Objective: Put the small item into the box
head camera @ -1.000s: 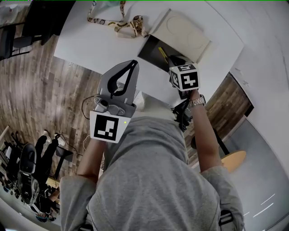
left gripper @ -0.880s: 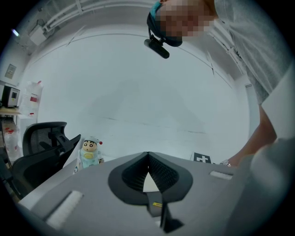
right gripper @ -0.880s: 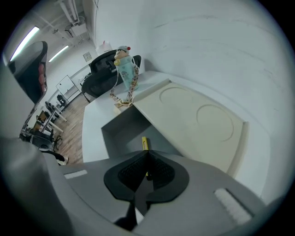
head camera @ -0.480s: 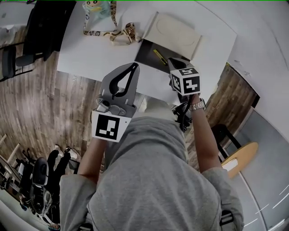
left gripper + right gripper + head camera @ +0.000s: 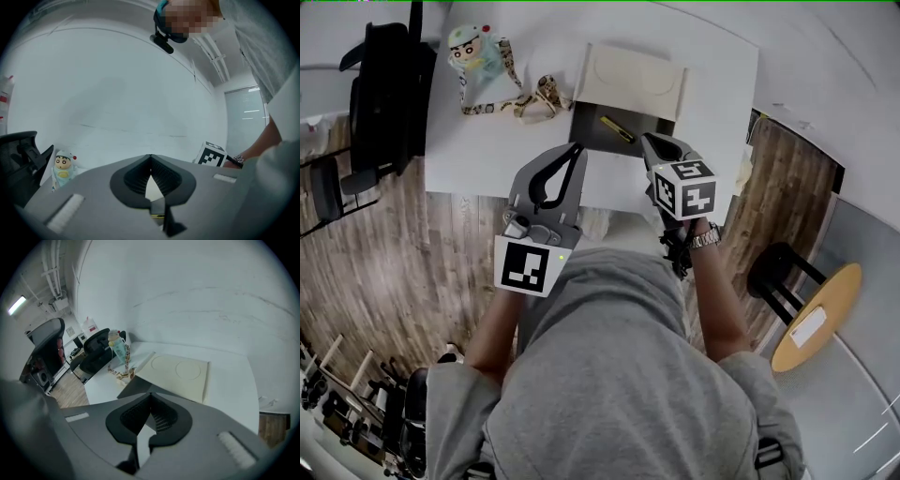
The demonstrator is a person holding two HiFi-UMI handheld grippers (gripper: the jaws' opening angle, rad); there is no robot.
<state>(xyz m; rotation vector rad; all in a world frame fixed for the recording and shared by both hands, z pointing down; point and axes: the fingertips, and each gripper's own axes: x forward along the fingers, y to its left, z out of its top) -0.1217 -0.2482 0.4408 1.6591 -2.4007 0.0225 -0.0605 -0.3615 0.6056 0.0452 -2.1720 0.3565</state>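
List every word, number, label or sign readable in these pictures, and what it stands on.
No text can be read anywhere.
The marker cube on the left gripper: black-and-white squares only, no letters.
The marker cube on the right gripper: the same.
The lanyard: printed marks, too small to read.
The white sheet on the round table: too small to read.
The bottle with red on it: blurred, unreadable.

On the table [image 5: 487,150], the box [image 5: 589,142] holds the small item [image 5: 616,128]; its lid [image 5: 633,80] lies behind at twelve o'clock, the toy figure [image 5: 478,52] and lanyard [image 5: 525,101] at ten, a chair [image 5: 384,84] off-table at nine.
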